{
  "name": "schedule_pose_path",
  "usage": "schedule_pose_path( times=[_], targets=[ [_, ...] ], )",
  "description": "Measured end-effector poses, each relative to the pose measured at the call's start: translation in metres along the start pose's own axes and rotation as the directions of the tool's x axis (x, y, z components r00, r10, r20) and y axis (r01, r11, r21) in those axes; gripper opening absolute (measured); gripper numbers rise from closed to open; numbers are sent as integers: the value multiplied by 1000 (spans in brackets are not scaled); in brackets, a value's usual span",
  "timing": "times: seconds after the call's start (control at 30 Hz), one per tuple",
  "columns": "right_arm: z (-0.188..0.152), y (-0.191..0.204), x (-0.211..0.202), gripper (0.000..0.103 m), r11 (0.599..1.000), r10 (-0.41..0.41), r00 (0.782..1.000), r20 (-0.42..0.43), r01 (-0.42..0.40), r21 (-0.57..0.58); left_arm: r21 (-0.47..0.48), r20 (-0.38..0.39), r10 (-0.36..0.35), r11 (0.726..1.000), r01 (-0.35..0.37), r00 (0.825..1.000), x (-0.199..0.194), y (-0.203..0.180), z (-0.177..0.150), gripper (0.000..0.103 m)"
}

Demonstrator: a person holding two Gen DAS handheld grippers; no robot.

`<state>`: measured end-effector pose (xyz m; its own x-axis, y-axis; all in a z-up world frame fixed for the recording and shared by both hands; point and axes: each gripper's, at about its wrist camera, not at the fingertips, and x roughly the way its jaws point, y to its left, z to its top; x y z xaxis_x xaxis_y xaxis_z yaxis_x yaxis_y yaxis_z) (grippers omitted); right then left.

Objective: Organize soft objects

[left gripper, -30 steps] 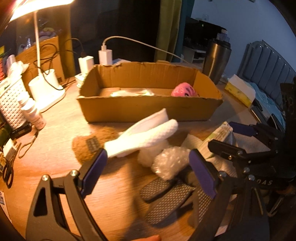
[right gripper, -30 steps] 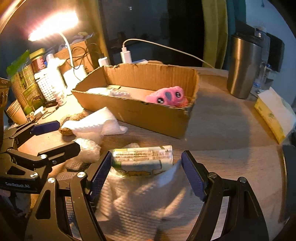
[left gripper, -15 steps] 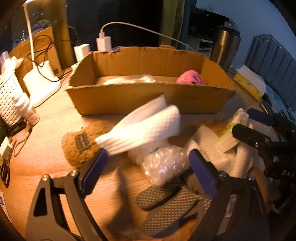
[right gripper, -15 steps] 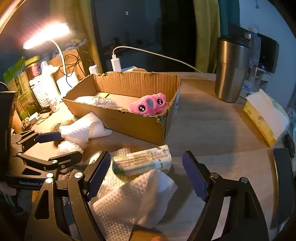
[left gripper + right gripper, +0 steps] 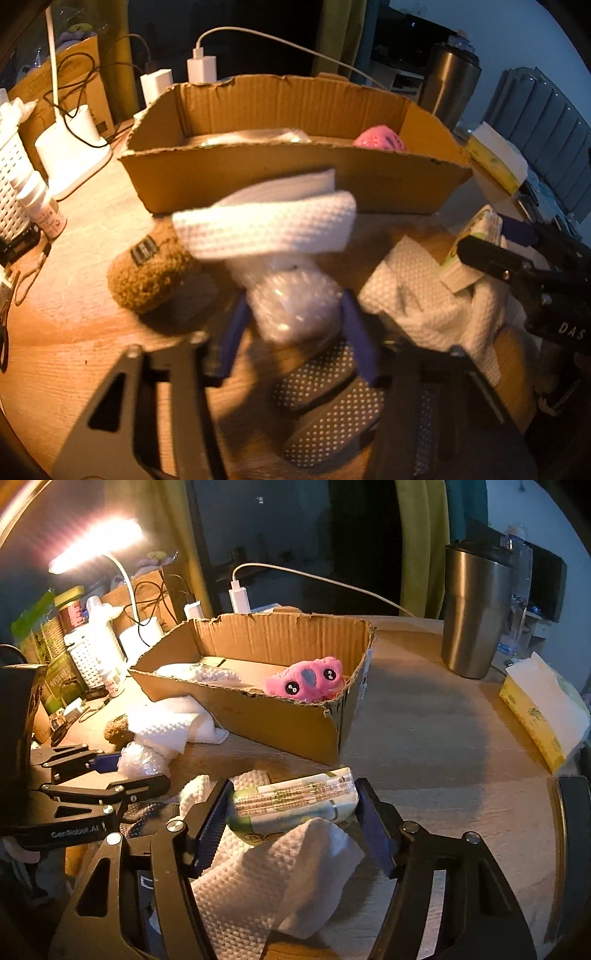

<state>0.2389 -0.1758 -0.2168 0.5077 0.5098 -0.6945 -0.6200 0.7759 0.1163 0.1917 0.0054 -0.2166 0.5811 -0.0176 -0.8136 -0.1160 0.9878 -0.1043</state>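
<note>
Taking the cardboard box (image 5: 295,184) as the landmark, and starting at its left: the white lamp base (image 5: 70,147) sits on the wooden table (image 5: 74,332) just off the box's left end, with a white basket (image 5: 11,192) and a small bottle (image 5: 40,203) further left. In front of the box's left corner lies the brown fuzzy pouch (image 5: 147,273), and a folded white cloth (image 5: 273,229) rests against it, just ahead of the box's front wall. Below that cloth, the left gripper (image 5: 295,325) has its blue pads pressed in on both sides of the bubble wrap wad (image 5: 295,306), clenched on it, though the view is blurred. Grey dotted socks (image 5: 325,402) lie nearest the camera. Inside the box, a pale item (image 5: 199,674) sits toward the left and the pink plush toy (image 5: 306,681) sits at its right end. In front of the box's right corner, the right gripper (image 5: 291,812) is closed on the tissue pack (image 5: 295,805), which rests on a white waffle towel (image 5: 266,882). Right of the box stand a steel tumbler (image 5: 472,613) and a yellow tissue box (image 5: 535,712).
</note>
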Motion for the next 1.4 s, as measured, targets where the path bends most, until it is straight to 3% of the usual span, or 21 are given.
schedule_pose_path(
  times=[0.53,0.83,1.17,1.4],
  targets=[
    [11,19,-35,69,999,-18,997,69,21,-36,30,92,-75,997,72,993,-46,2,-9,43],
    [12,46,-48,69,998,41,994,99,-35,-57,63,98,-91,994,85,991,-70,6,-27,43],
    [18,105,-22,69,983,133,989,57,-124,-137,19,72,-98,995,97,993,-73,33,-62,43],
    [15,134,19,69,976,142,989,-30,-145,-164,-38,77,-102,994,106,992,-72,65,-75,43]
  ],
)
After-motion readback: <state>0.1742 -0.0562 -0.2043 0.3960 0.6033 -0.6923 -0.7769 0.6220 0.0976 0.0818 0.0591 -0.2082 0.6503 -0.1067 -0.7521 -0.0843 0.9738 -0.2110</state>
